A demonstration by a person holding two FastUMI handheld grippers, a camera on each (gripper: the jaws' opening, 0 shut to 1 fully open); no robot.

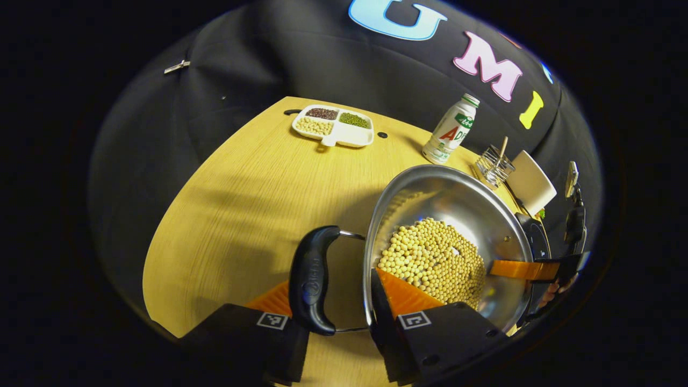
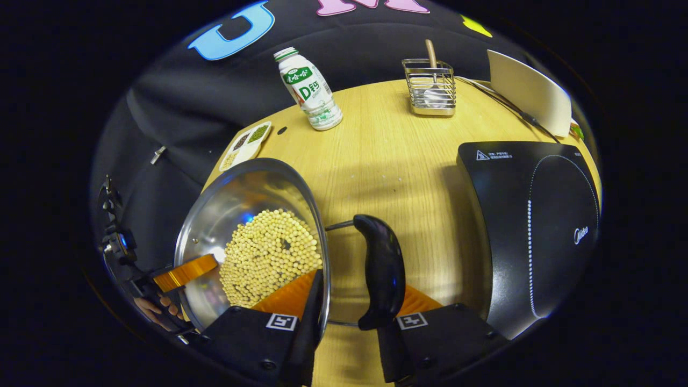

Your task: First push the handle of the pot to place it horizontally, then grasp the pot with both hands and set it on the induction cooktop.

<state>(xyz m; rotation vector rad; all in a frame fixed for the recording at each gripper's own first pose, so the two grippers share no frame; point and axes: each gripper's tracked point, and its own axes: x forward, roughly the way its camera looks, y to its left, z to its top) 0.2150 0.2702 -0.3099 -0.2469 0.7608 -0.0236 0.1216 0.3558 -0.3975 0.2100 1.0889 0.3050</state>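
Now, with each hand-held gripper (image 1: 338,301) (image 2: 349,306) straddling a black loop handle (image 1: 312,277) (image 2: 382,269) and the rim, jaws apart, I'd close both evenly, then lift the bean-filled steel pot (image 1: 457,199) level toward the black induction cooktop (image 2: 537,226) at right of frame.

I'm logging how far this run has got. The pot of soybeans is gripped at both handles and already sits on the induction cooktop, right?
Not quite. Both grippers are at the pot, but it isn't on the induction cooktop yet: the right gripper view shows it apart from the cooktop, bare wooden table between them. The soybeans are inside.
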